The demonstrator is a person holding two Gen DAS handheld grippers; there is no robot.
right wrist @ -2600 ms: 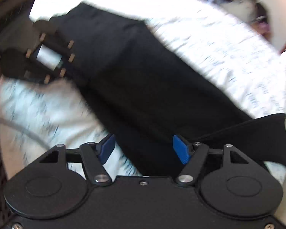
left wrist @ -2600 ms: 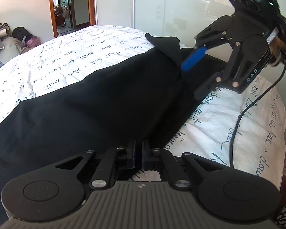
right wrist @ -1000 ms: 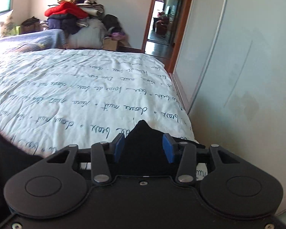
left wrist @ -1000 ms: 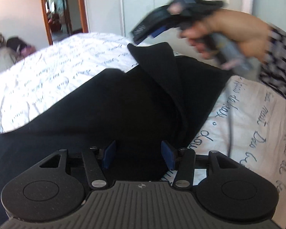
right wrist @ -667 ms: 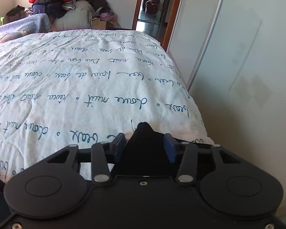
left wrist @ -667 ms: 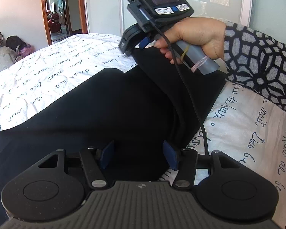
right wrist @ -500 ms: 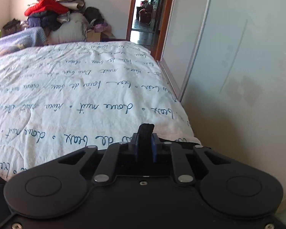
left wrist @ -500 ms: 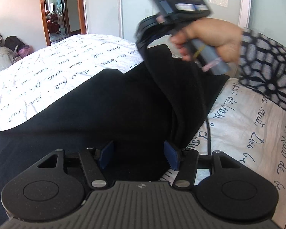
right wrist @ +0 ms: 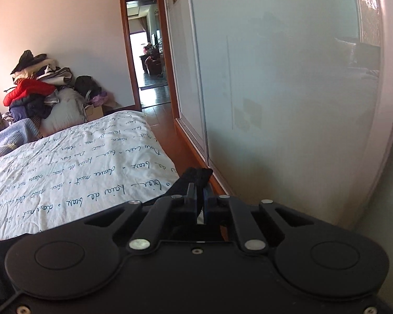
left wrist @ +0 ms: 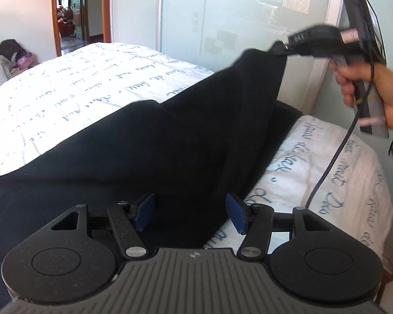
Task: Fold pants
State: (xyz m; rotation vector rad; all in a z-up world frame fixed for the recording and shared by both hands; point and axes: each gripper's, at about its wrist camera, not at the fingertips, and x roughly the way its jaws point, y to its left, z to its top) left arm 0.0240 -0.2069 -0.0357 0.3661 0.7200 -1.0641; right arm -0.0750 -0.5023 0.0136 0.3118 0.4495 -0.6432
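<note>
Black pants (left wrist: 170, 144): soft, limp, draping. Right gripper (right wrist: 200, 196) clamped on a corner above the bed (left wrist: 78, 86); left gripper (left wrist: 190, 213) apart; best held at edges.

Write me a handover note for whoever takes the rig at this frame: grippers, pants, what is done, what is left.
Right gripper: shut on a corner of the black pants, held lifted off the bed.
Left gripper: open, fingers either side of the pants' near edge, gripping nothing.
Pants: mostly spread across the bed, far corner raised toward the wardrobe side.
Done: corner picked up.
Left: carry the raised part over to make the fold, release, flatten.
</note>
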